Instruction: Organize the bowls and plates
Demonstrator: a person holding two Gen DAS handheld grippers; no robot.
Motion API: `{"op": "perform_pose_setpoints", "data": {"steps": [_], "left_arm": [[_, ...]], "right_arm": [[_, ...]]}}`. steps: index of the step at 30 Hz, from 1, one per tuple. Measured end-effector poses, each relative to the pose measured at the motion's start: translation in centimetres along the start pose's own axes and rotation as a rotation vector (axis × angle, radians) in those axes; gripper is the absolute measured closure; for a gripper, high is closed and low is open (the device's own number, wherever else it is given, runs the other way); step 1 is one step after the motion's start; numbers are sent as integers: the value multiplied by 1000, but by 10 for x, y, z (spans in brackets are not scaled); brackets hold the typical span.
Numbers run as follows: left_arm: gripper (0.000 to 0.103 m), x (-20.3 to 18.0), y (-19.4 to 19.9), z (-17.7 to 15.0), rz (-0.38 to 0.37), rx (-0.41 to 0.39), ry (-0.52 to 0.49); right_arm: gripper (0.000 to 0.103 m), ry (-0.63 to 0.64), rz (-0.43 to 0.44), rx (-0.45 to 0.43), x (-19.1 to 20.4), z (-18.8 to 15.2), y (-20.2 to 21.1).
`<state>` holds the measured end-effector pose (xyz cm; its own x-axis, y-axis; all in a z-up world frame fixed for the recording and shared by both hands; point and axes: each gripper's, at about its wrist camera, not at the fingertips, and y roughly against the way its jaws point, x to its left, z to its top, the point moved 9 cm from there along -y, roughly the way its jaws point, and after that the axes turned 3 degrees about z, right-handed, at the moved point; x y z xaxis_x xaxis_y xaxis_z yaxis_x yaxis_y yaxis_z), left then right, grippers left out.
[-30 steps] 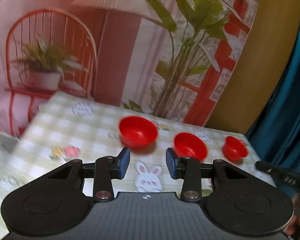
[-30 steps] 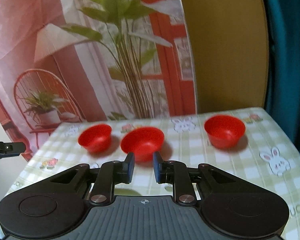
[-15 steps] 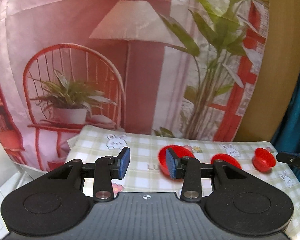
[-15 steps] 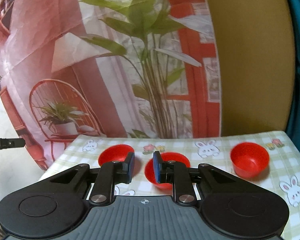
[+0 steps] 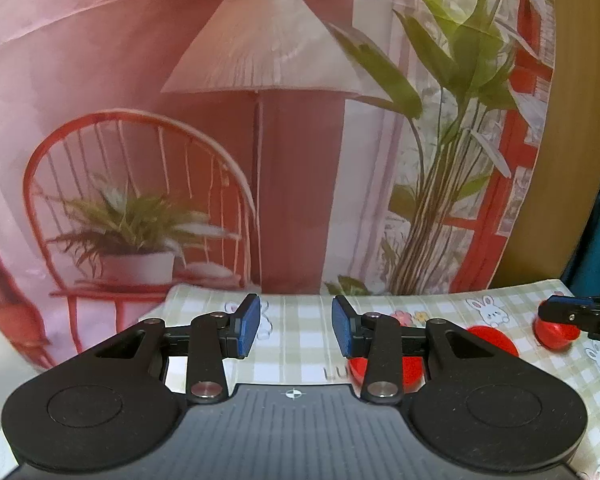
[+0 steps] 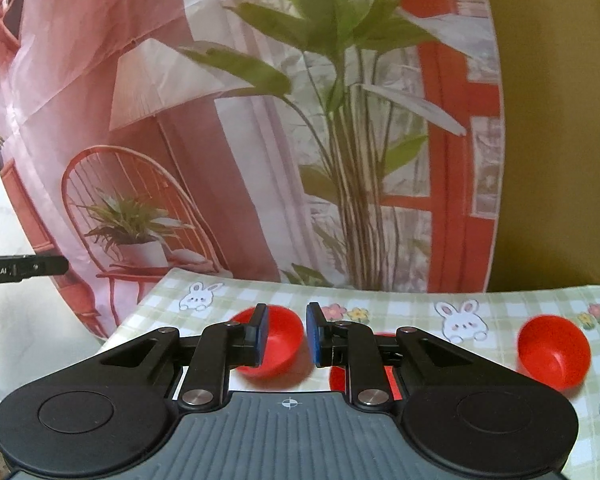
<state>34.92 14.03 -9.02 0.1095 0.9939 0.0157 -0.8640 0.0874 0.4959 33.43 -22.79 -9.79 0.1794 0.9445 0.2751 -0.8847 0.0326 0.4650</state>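
Observation:
Three red bowls stand in a row on a green checked tablecloth with rabbits. In the right wrist view the left bowl (image 6: 278, 340) shows between and behind my fingers, the middle bowl (image 6: 338, 376) is mostly hidden behind the right finger, and the right bowl (image 6: 554, 354) stands apart. My right gripper (image 6: 286, 332) is open and empty, above the near table edge. My left gripper (image 5: 294, 326) is open and empty; its view shows bowls partly hidden at right (image 5: 410, 366), (image 5: 496, 342), (image 5: 556, 334).
A printed backdrop with a chair, lamp and plant hangs right behind the table (image 6: 400, 306). The table's left edge (image 5: 168, 304) drops off to the floor. The other gripper's tip shows at the right in the left view (image 5: 576, 314) and at the left in the right view (image 6: 24, 268).
Both grippers have pulled back and tilted up, so the bowls sit lower and smaller in view. The left gripper has also swung left. Both jaws stay open.

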Motion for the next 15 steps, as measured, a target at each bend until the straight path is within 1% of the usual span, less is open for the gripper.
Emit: {"op": "perform_pose_setpoints", "data": {"steps": [2, 4, 9, 12, 15], "left_arm": [[61, 0, -11, 5, -13, 4, -5], [61, -1, -25, 5, -44, 23, 0], [61, -12, -68, -10, -82, 75, -18], [61, -19, -101, -26, -123, 129, 38], [61, -30, -133, -41, -158, 178, 80]], "right_arm": [[83, 2, -2, 9, 3, 5, -13], [83, 3, -4, 23, 5, 8, -29], [82, 8, -4, 83, 9, 3, -72], [82, -2, -8, 132, 8, -7, -100], [82, -53, -16, 200, 0, -20, -133]]}}
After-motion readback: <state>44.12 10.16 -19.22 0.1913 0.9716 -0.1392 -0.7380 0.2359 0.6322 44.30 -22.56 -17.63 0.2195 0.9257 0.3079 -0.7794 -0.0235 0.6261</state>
